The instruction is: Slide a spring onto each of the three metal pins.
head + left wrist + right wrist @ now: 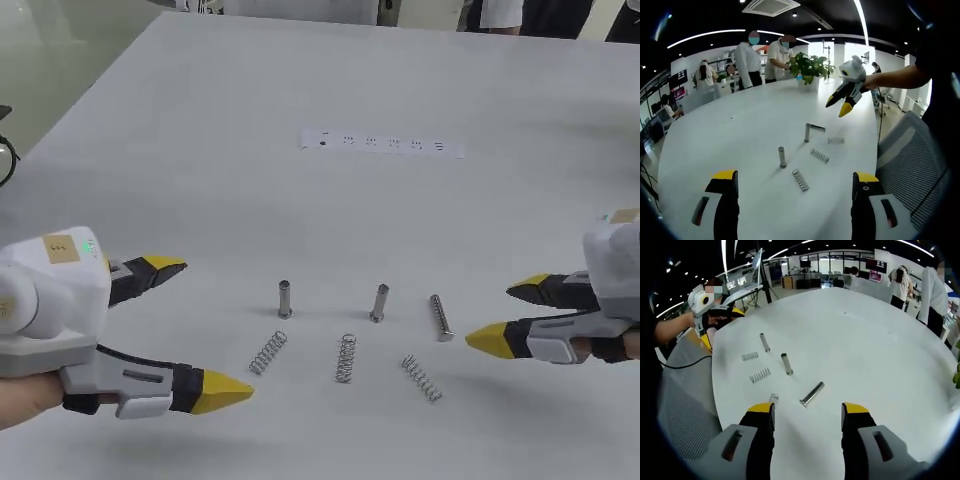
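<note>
**Q:** What's sitting around the work?

**A:** A flat white power strip (380, 143) is lying on the wide white table (200, 120), well beyond the parts. In the left gripper view a leafy green potted plant (810, 67) is standing at the table's far end, w/ several people (747, 62) standing near it. A grey mesh chair (910, 160) is sitting by the table edge. A thin black cable (130, 357) is trailing from the L gripper (213, 328).

**Q:** How many parts, & where?

**A:** 3 short silver metal pins are sitting in a row near the person's side of the table. The left pin (285, 299) & middle pin (379, 302) are standing upright. The right pin (441, 317) is lying flat. 3 coiled silver wire springs are lying just in front of them, one near each pin: left spring (268, 353), middle spring (345, 358), right spring (421, 377). Each spring is lying apart from its pin.

**Q:** And the grippers?

**A:** 2 of them. The L gripper has a white body & black jaws w/ yellow tips. It is hovering left of the row, jaws spread wide, gripping nothing. The R gripper (491, 315), same build, is hovering right of the row, jaws parted, also holding nothing. Both are hanging apart from pins & springs.
</note>
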### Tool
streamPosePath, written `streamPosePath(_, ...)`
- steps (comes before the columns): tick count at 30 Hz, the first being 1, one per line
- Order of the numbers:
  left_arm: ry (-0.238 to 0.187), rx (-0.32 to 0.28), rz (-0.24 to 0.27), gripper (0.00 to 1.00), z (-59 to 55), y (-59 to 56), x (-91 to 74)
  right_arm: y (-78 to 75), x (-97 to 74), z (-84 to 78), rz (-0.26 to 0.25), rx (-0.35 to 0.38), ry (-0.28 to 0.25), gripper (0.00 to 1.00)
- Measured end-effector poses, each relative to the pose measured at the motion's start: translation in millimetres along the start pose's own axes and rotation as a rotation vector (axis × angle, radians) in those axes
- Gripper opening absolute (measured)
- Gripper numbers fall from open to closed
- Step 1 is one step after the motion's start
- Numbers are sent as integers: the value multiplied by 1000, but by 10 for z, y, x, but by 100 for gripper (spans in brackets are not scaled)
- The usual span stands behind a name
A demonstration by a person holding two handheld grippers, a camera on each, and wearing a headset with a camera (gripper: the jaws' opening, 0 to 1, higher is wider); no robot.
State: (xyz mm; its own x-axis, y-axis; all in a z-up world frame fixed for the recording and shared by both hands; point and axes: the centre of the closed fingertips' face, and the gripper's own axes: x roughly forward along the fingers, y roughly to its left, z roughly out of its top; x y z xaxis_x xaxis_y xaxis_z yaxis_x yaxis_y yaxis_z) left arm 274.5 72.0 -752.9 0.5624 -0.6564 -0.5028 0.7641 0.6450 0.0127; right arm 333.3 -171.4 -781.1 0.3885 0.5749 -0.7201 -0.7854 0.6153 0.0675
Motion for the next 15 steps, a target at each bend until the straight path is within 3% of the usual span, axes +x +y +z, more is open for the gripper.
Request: streamPosePath(15, 9, -8, 0, 89, -41, 8, -8, -57, 207, 51, 11, 68, 64, 40)
